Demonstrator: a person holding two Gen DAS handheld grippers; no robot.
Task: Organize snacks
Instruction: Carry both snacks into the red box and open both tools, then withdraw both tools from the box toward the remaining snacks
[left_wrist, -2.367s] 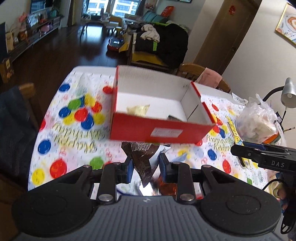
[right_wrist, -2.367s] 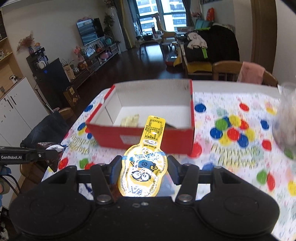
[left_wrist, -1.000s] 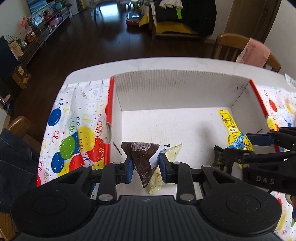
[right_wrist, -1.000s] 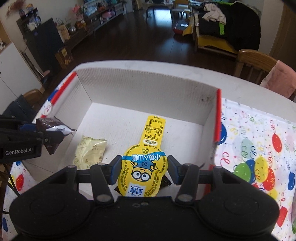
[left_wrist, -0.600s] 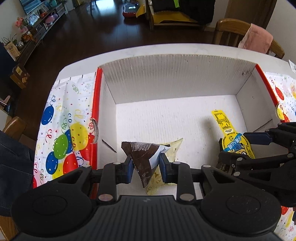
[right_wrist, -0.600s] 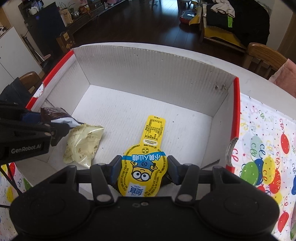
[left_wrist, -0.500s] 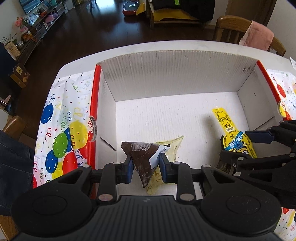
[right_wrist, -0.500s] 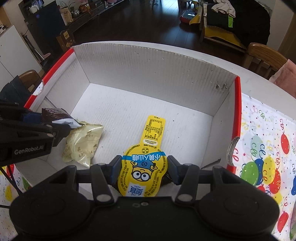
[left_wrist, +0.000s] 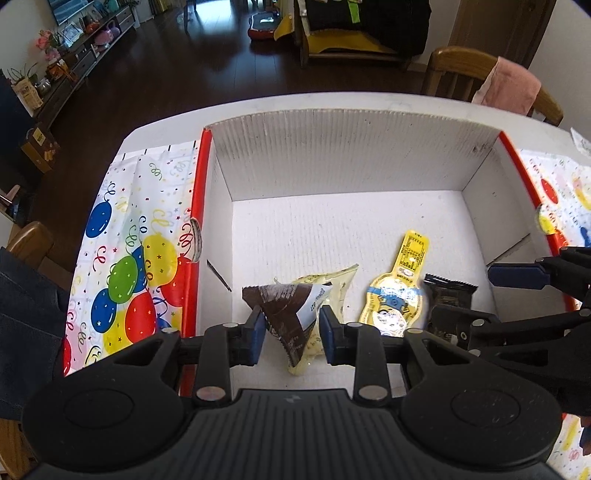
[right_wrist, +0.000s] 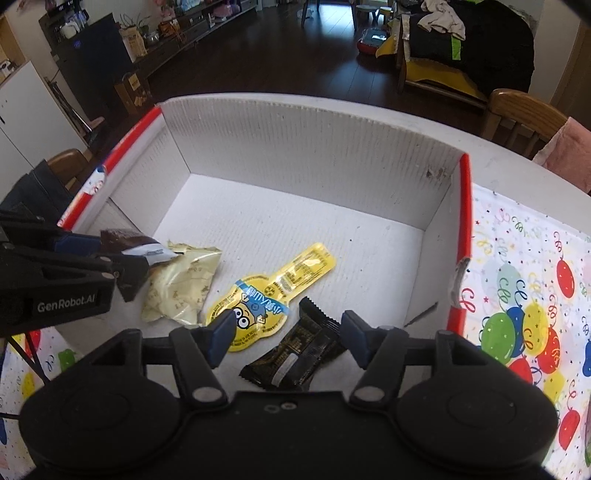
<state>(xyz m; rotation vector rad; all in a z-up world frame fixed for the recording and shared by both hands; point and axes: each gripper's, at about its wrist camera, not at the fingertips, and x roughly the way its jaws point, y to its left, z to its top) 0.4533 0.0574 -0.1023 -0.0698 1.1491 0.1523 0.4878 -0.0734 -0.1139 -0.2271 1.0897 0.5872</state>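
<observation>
Left gripper: jaws opening. The brown packet is between the pads and has sagged from its position a second ago; the grasp is loosening, with no clear gap visible. It hangs over the cream packet, at 9 o'clock on the box floor.

Right gripper: jaws opening, pads clear of everything. The yellow pouch, clamped half a second ago, now lies released on the floor at 6 o'clock, beside a black bar.

Judgement: both deliveries are nearly complete.

Surroundings: balloon tablecloth at 3 o'clock; chair at 1 o'clock. Nothing blocks withdrawal except the box walls and the adjacent grippers.
</observation>
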